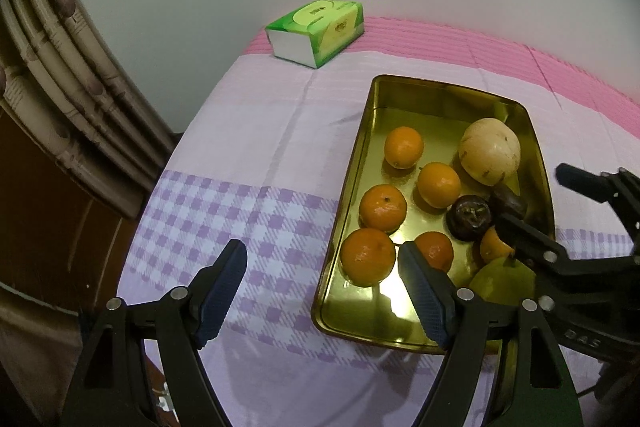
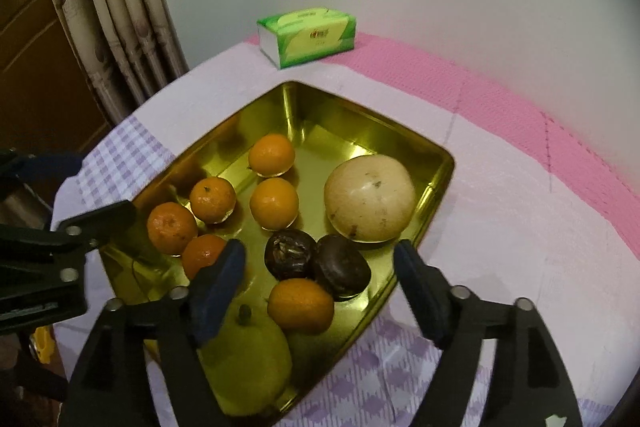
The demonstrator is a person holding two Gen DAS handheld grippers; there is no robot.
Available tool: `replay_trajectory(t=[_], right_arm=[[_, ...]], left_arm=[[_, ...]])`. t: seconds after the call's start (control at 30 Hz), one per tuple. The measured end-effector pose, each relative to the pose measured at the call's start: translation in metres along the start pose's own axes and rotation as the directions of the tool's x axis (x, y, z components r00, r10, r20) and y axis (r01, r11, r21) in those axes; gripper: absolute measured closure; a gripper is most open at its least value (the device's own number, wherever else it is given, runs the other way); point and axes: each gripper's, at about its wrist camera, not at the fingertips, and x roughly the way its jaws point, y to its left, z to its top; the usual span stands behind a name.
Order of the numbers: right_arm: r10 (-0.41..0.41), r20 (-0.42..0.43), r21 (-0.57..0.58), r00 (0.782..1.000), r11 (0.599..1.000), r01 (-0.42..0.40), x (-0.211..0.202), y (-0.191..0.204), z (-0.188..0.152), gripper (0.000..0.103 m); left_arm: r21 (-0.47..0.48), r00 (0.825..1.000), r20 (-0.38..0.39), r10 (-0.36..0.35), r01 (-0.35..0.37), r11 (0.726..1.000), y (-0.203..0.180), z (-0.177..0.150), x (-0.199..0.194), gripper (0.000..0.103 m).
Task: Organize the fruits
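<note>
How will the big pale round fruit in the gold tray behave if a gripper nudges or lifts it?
The pale fruit is nearly spherical on the tray's glossy floor, so a nudge would probably roll it. It dwarfs the oranges, so it is likely heavier. Its smooth skin may slip between narrow pads.

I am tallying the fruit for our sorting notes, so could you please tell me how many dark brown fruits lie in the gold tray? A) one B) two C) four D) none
B: two dark brown fruits lie touching side by side in the gold tray, in front of the large pale fruit.
</note>
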Motion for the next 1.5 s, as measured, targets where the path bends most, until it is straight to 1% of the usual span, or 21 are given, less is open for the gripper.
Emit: replay_trajectory(t=[0.03, 0.07, 0.1, 0.17, 0.3, 0.37, 0.67, 0.83, 0.9, 1.0, 1.27, 1.5], right_arm=[[-0.001, 0.004, 0.004, 1.000, 1.000, 0.001, -0.002, -0.001, -0.001, 0.020], [-0.010, 0.006, 0.011, 1.000, 1.000, 0.009, -0.005, -0.003, -0.002, 0.013], [-0.020, 0.000, 0.022, 1.000, 1.000, 0.020, -0.008, -0.004, -0.003, 0.008], [-0.020, -0.007, 0.045, 1.000, 0.999, 0.020, -0.012, -0.008, -0.008, 0.007], [-0.019, -0.016, 0.062, 1.000, 0.998, 0.020, -0.021, -0.010, -0.017, 0.003], [-0.012, -0.005, 0.067, 1.000, 0.998, 0.012, -0.028, -0.009, -0.021, 0.001], [0.027, -0.034, 0.046, 0.999, 0.999, -0.026, -0.031, 0.006, -0.039, 0.000], [0.018, -0.036, 0.040, 0.999, 0.999, -0.016, -0.030, 0.008, -0.040, 0.000], [0.002, -0.042, 0.045, 0.999, 0.999, 0.000, -0.029, 0.007, -0.040, 0.000], [-0.001, -0.055, 0.059, 0.998, 0.998, 0.004, -0.026, 0.005, -0.042, 0.000], [0.015, -0.065, 0.070, 0.998, 0.998, -0.011, -0.026, 0.005, -0.045, 0.000], [0.014, -0.074, 0.064, 0.997, 0.998, -0.009, -0.025, 0.006, -0.046, 0.000]], left_arm=[[0.002, 1.000, 0.000, 0.001, -0.001, 1.000, -0.001, 0.000, 0.000, 0.024], [0.005, 1.000, 0.002, 0.002, -0.002, 1.000, -0.002, 0.000, -0.001, 0.024], [0.010, 1.000, 0.004, 0.000, -0.001, 1.000, -0.004, 0.000, -0.002, 0.024], [0.019, 1.000, 0.006, 0.000, 0.000, 1.000, -0.006, -0.001, -0.002, 0.024], [0.034, 1.000, 0.007, 0.004, -0.004, 0.999, -0.010, -0.002, -0.003, 0.023], [0.040, 1.000, 0.007, 0.008, -0.008, 0.999, -0.011, -0.002, -0.003, 0.022], [0.056, 1.000, 0.009, 0.009, -0.009, 0.998, -0.016, -0.003, -0.004, 0.022], [0.063, 1.000, 0.006, 0.009, -0.010, 0.998, -0.017, -0.004, -0.003, 0.021], [0.062, 1.000, 0.004, 0.011, -0.011, 0.998, -0.017, -0.004, -0.003, 0.021], [0.064, 1.000, 0.002, 0.012, -0.012, 0.998, -0.017, -0.006, -0.003, 0.021], [0.064, 1.000, -0.001, 0.013, -0.013, 0.998, -0.018, -0.006, -0.003, 0.021], [0.074, 1.000, 0.001, 0.012, -0.012, 0.997, -0.019, -0.008, -0.002, 0.021]])
